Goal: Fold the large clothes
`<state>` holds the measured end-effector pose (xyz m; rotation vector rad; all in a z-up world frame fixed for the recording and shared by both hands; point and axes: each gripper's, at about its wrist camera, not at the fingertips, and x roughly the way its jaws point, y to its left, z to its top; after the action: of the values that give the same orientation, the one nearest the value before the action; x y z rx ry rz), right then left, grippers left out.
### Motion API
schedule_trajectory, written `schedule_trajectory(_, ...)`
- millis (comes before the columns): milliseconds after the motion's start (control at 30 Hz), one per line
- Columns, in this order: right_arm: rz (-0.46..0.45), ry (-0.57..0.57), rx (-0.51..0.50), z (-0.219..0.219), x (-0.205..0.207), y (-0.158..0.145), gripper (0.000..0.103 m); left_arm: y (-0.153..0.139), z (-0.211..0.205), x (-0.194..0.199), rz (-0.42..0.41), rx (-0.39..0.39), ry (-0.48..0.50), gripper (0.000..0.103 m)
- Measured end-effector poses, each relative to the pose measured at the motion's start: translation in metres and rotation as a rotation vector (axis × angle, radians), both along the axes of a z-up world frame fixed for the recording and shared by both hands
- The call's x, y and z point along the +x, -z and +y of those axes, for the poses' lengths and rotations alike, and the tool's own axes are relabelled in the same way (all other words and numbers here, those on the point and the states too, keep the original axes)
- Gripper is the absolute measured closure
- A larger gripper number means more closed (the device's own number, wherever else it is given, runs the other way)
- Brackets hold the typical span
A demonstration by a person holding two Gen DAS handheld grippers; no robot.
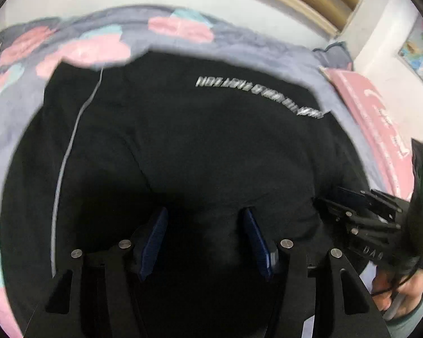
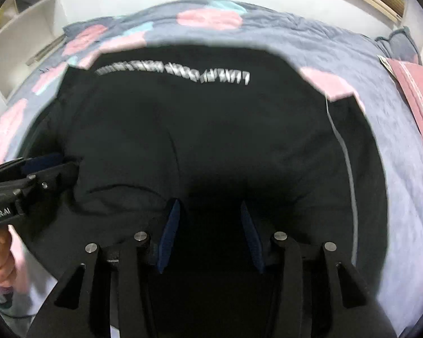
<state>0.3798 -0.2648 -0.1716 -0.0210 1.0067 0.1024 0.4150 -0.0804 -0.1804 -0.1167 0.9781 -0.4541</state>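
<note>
1. While both views blur, the black garment with silver lettering lies spread on the floral quilt.
2. Left gripper hovers over the garment's near part, fingers apart, gripping nothing.
3. Right gripper likewise, released.
4. A pink pillow sits beside the garment.

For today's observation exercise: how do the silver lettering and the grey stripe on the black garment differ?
1. The silver lettering runs across the black garment; the grey stripe runs lengthwise near one edge.
2. The lettering is a broken row of characters, too blurred to read; the stripe is one thin continuous line.
Both are pale marks on black fabric.
</note>
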Motion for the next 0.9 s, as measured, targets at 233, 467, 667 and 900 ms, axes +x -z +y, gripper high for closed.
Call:
schedule_trajectory(233,-0.142,0.064,0.05,-0.017,0.065,-0.036,0.054,-0.029,0.011,0.055,-0.056,-0.136,-0.133,0.045)
schedule_trajectory(467,0.0,0.112,0.157,-0.041,0.116,0.03,0.046,0.035,0.03,0.12,0.125,-0.163,-0.24,0.043)
schedule_trajectory(667,-0.043,0.108,0.139,-0.044,0.099,0.02,0.046,0.022,0.027,0.1,0.049,-0.118,-0.198,0.042)
schedule_trajectory(900,-0.081,0.012,0.169,-0.044,0.022,-0.022,0.045,-0.027,0.071,0.019,0.002,-0.307,-0.101,0.043)
